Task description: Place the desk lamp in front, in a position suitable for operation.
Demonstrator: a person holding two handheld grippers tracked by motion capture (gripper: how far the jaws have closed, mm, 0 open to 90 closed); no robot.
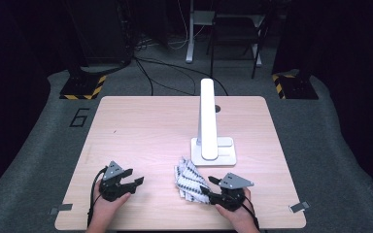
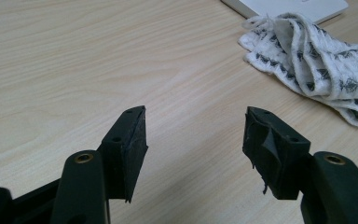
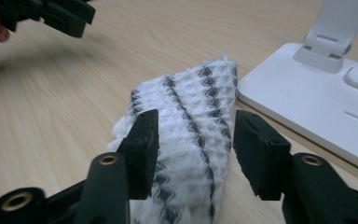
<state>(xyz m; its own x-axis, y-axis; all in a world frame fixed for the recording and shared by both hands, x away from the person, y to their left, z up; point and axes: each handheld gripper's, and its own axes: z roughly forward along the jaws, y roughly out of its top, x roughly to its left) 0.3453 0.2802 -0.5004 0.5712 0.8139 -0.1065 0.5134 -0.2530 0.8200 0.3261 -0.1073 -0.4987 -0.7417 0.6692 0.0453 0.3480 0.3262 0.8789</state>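
Wooden table (image 1: 141, 126), towel (image 3: 186, 135) between claw.

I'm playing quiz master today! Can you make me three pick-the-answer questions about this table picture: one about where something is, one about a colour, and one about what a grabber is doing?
1. Where does the cloth lie?
A. beside the lamp's base
B. on the floor
C. on top of the lamp

2. What colour is the lamp?
A. red
B. white
C. green

3. How are the left gripper jaws?
A. shut on the cloth
B. open with nothing between
C. shut on the lamp

Answers: 1 A, it lies on the table by the base. 2 B, it is all white. 3 B, bare wood shows between them.
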